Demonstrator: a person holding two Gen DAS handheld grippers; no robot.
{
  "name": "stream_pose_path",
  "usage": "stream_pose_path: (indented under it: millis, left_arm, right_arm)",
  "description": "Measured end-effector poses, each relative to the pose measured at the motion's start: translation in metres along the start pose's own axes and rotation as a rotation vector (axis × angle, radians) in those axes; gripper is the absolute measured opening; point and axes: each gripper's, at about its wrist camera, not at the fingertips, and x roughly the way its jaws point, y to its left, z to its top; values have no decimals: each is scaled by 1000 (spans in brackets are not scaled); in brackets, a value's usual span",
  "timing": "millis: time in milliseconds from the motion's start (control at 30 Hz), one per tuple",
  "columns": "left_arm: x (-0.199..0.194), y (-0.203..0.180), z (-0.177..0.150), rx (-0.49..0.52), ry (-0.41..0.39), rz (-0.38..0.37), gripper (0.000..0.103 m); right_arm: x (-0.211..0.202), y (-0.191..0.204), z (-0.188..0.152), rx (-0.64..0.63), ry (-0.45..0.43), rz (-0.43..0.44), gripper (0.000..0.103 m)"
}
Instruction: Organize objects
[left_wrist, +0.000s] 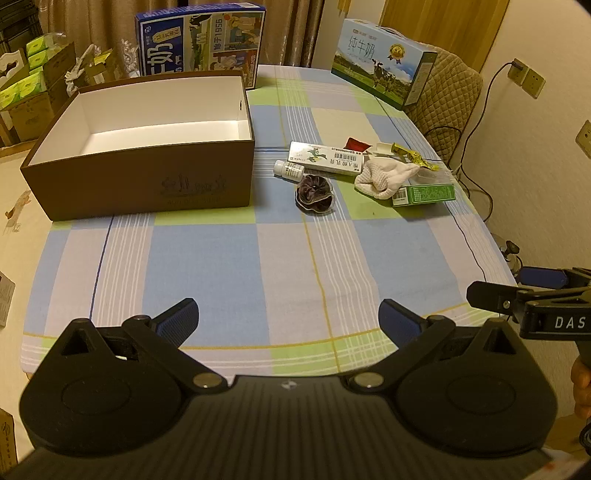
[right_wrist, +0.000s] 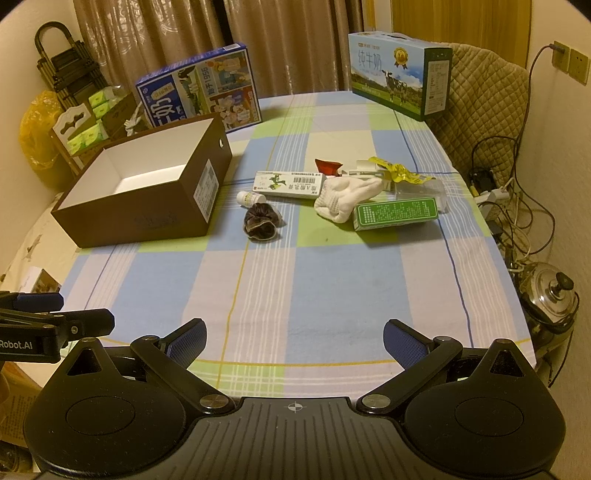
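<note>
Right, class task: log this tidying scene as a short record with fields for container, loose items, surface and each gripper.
container: brown box, open top, nothing visible inside
loose items: small white bottle, dark scrunchie, white sock, green carton, white carton, yellow wrapper, all outside the box
surface: checked tablecloth
left gripper: open, holding nothing
right gripper: open, holding nothing

We cannot see the brown box's (left_wrist: 147, 177) floor nearest us; its front wall hides it. The sock (right_wrist: 345, 197) covers one end of the green carton (right_wrist: 395, 214) and part of the clear packet (right_wrist: 421, 190) behind it. The red wrapper (right_wrist: 328, 165) sits half hidden behind the long white carton (right_wrist: 290, 183). Print on the small bottle (left_wrist: 289, 170) is too small for us to read.
</note>
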Motion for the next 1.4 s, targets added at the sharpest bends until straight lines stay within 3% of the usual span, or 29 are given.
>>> stream_pose_path:
  millis: [1033, 1400]
  left_arm:
    - [-3, 26, -8, 32, 33, -37, 102]
    - [10, 32, 0, 20, 58, -36, 102]
  right_arm:
    - [-2, 29, -19, 39, 6, -58, 100]
    - [3, 20, -12, 51, 11, -91, 100]
